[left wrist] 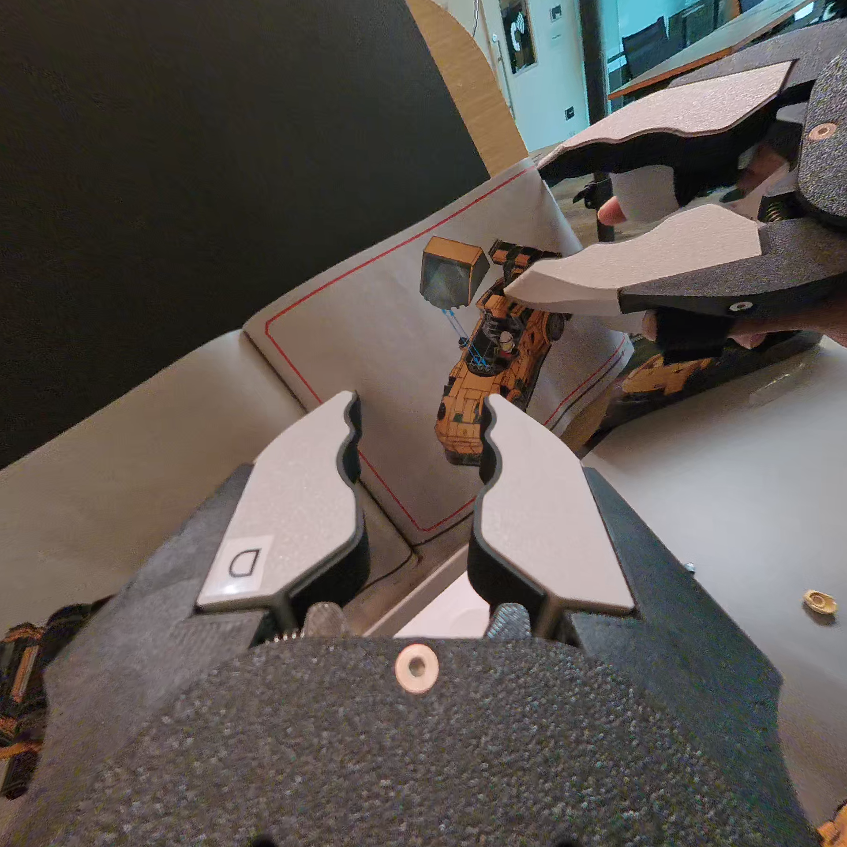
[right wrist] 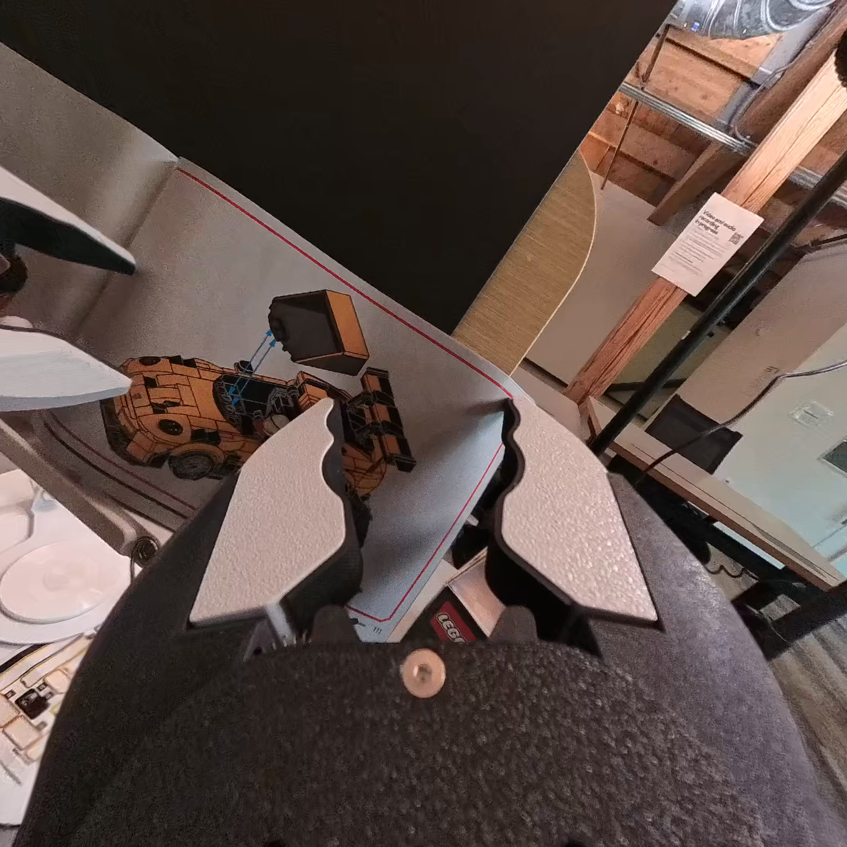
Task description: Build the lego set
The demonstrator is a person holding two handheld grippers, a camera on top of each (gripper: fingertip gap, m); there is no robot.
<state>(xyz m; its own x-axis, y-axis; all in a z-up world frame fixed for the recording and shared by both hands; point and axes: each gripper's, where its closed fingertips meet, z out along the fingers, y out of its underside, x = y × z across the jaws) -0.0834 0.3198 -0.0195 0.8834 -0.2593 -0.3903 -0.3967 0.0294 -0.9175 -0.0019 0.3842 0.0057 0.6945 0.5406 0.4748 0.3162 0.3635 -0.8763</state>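
The open instruction booklet (left wrist: 366,348) shows a drawing of an orange car, and its right page curls upward. My left gripper (left wrist: 420,403) is open and empty, hovering over the lower part of that page. My right gripper (left wrist: 525,227) is open, with the page's right edge between its jaws: one finger behind the page, one in front. In the right wrist view the right gripper (right wrist: 419,403) is open over the same page (right wrist: 206,275), and the left gripper (right wrist: 130,327) shows at the left edge. A partly built orange and black model (left wrist: 23,687) sits at the far left.
The dark Lego box (left wrist: 664,380) lies under the booklet's right side; it also shows in the right wrist view (right wrist: 453,623). A small tan piece (left wrist: 820,605) lies on the grey table (left wrist: 710,504). A white dish (right wrist: 55,586) sits at the left. A black backdrop stands behind.
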